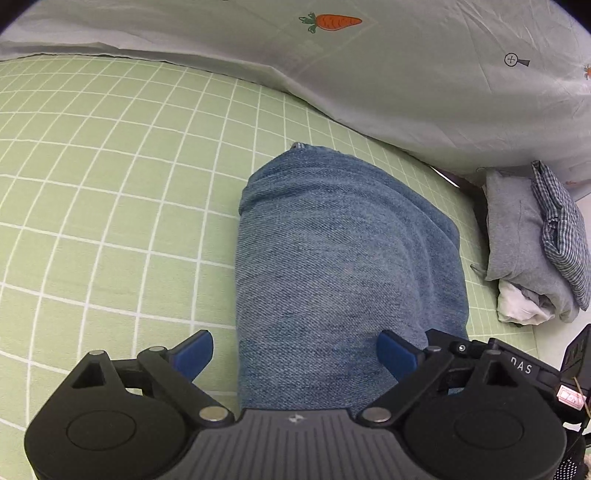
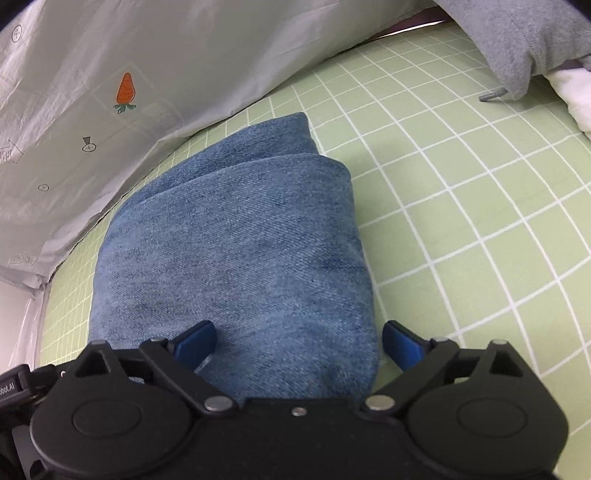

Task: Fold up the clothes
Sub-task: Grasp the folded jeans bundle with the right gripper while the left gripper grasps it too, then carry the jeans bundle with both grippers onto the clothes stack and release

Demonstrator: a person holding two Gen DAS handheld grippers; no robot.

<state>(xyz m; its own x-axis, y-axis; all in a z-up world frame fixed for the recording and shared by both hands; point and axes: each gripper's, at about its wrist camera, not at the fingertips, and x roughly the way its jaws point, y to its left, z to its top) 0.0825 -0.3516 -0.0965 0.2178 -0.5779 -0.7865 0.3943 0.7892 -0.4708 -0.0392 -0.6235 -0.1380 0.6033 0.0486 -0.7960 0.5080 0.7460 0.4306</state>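
My left gripper (image 1: 295, 354) and right gripper (image 2: 299, 345) stood wide open, empty, straddling the folded blue denim jeans (image 1: 343, 251): thick, heavy, limp; best gripped at the stacked near edge.

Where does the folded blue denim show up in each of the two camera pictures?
Left wrist view: the denim fills the centre and runs down between the open left gripper fingers.
Right wrist view: the denim lies centre-left, between the open right gripper fingers.
Shared landmark: the carrot print on the pale cover.
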